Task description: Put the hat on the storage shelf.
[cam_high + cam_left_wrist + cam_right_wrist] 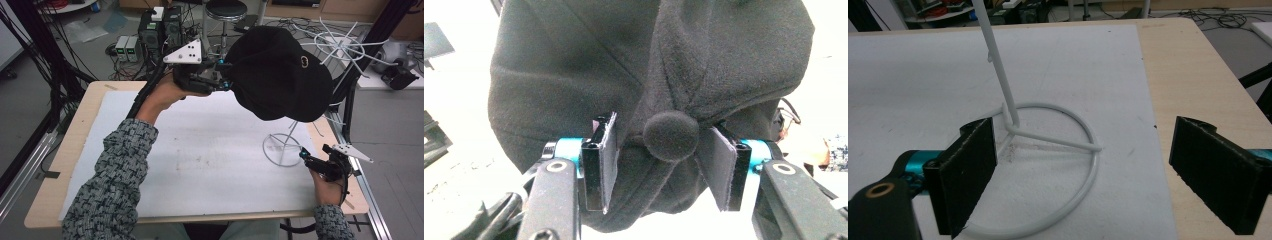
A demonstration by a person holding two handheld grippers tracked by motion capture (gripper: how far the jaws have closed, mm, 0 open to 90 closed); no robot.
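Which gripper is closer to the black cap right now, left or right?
Left. The left gripper is right at the black cap, jaws either side of its top button. The right gripper is low on the table beside the white wire stand's base ring, well below the cap.

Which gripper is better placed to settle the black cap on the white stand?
Left. The left gripper is up at the black cap; the right gripper sits low, open beside the stand's base ring.

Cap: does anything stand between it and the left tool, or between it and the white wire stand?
Nothing visible does. The left tool has its jaws on either side of the cap at its top button. The cap sits over the top of the stand, with nothing between that shows.
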